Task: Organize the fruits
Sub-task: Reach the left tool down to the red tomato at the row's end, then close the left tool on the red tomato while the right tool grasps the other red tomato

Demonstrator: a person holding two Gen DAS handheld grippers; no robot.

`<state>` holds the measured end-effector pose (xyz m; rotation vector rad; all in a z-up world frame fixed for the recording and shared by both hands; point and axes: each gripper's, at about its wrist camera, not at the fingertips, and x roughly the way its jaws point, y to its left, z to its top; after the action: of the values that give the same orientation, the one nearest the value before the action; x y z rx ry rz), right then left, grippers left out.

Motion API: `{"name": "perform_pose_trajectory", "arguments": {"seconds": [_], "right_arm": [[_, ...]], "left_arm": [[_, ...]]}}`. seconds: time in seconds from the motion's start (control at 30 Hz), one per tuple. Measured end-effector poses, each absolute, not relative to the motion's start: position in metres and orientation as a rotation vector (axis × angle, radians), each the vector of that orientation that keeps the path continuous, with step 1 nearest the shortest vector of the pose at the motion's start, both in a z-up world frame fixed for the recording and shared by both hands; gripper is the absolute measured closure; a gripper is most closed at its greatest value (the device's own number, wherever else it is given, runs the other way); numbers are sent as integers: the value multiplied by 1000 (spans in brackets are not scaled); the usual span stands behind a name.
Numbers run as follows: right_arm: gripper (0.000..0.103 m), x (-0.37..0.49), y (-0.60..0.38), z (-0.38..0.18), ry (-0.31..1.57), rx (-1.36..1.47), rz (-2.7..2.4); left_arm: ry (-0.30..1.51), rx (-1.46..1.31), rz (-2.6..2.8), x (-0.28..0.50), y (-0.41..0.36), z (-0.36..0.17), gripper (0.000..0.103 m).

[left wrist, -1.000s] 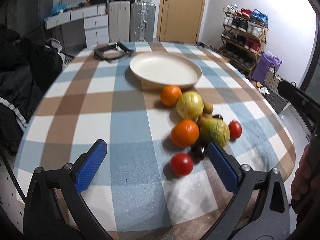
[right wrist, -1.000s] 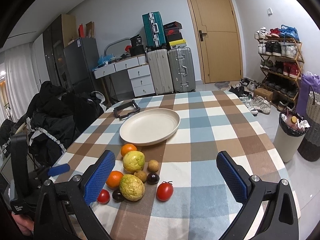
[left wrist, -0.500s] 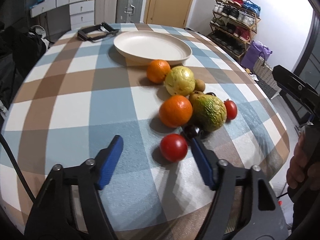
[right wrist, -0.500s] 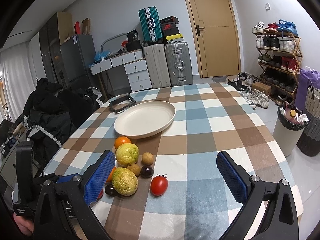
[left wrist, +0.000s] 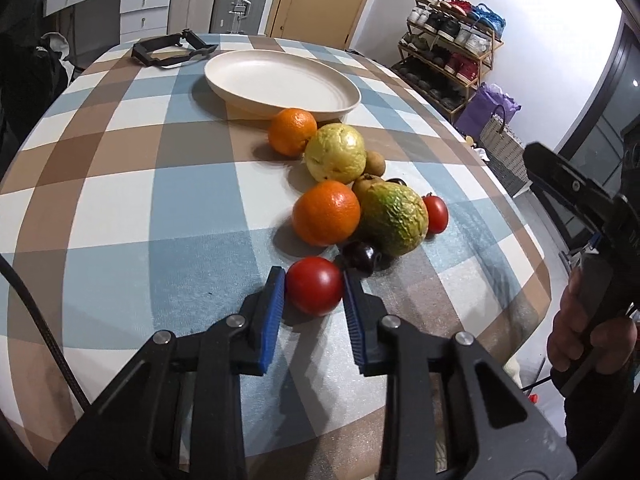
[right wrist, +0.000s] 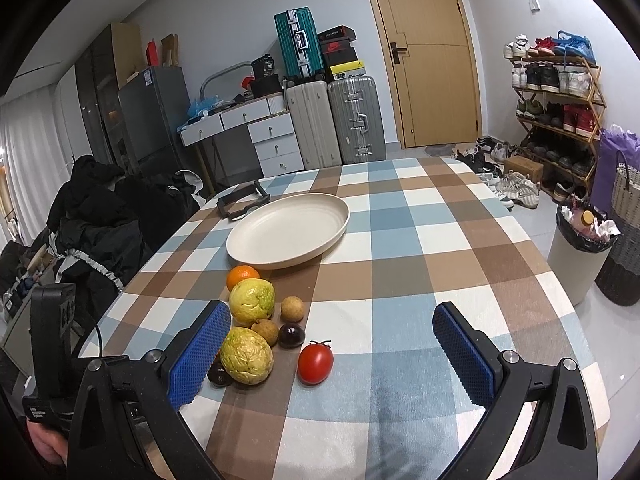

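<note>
The left gripper point(left wrist: 314, 286) has its blue pads narrowed around a red tomato point(left wrist: 315, 286), one pad on each flank of the fruit; the pads look to be touching the skin, though whether they press firmly cannot be told. The tomato sits on the checked tablecloth point(left wrist: 120, 208), on the near side of the fruit cluster. Just beyond the tomato lies a dark plum point(left wrist: 362, 255), and beyond that an orange point(left wrist: 326, 213) and a wrinkled green-yellow fruit point(left wrist: 394, 220) side by side, touching. A second tomato point(left wrist: 436, 214) peeks out from behind the wrinkled fruit, partly hidden. Farther from the held tomato come a yellow guava point(left wrist: 336, 153), a second orange point(left wrist: 292, 132) and small brown fruits point(left wrist: 375, 163) that are mostly covered.

The right gripper point(right wrist: 326, 356) stands wide open above the tablecloth, holding nothing; its jaws frame the cluster loosely, with the stemmed tomato between them. In this view the held tomato is hidden behind the right gripper's left finger point(right wrist: 200, 356), and the nearer orange cannot be made out either.

The cream plate point(left wrist: 344, 98) lies beyond the cluster, just past the second orange, and has no fruit in it. A black frame-like object point(left wrist: 168, 50) lies beyond the plate.
</note>
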<state>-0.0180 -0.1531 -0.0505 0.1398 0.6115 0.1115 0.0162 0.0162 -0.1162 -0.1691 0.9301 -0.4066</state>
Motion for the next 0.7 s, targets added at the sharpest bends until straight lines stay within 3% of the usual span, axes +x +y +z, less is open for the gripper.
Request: {"name": "perform_pose_trajectory", "arguments": {"seconds": [0.57,0.63,0.7], "right_arm": [[0,1,-162,-85,741,216,172],[3,7,-162,-93,765,234,182],[13,12,-161,-99,791,252,192]], "left_arm": [[824,-215,-392,16,48,-77,77],[815,-215,-388,16,48,-74,77],[803,-218,-386,17,49,-71,77]]}}
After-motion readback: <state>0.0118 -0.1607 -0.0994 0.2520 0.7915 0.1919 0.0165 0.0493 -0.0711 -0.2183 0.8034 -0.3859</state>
